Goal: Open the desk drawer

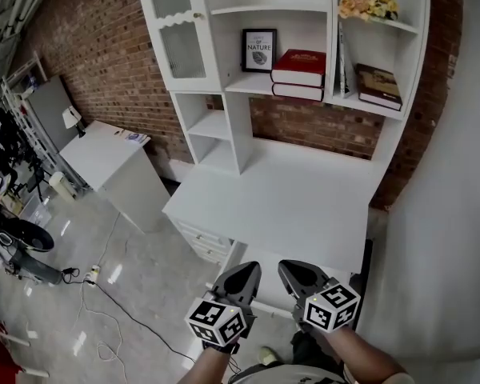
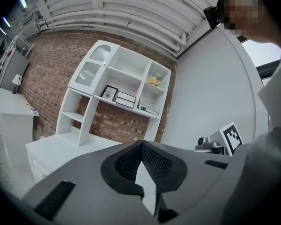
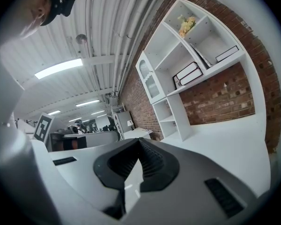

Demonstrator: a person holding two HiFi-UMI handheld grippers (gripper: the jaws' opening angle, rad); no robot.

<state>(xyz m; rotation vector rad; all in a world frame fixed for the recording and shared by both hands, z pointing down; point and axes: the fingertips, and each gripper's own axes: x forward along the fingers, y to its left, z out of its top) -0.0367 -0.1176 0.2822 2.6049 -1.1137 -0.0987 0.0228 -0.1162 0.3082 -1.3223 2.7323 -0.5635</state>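
Observation:
A white desk (image 1: 304,206) with a shelf hutch stands against the brick wall. Small drawers with knobs (image 1: 202,240) sit under its left end. Both grippers hover side by side in front of the desk's front edge, pointing toward it and touching nothing. My left gripper (image 1: 242,280) is shut and empty, its black pads meeting at the tip (image 2: 141,146). My right gripper (image 1: 293,277) is also shut with nothing between its fingers (image 3: 139,143). A lower white panel (image 1: 264,261) shows just past the jaws, below the desktop edge; what it is I cannot tell.
The hutch holds red books (image 1: 299,72), a framed print (image 1: 259,50), a brown book (image 1: 378,86) and flowers (image 1: 368,0). A grey wall (image 1: 448,238) closes the right side. A second white desk (image 1: 104,154) stands left, with cables (image 1: 104,290) on the floor.

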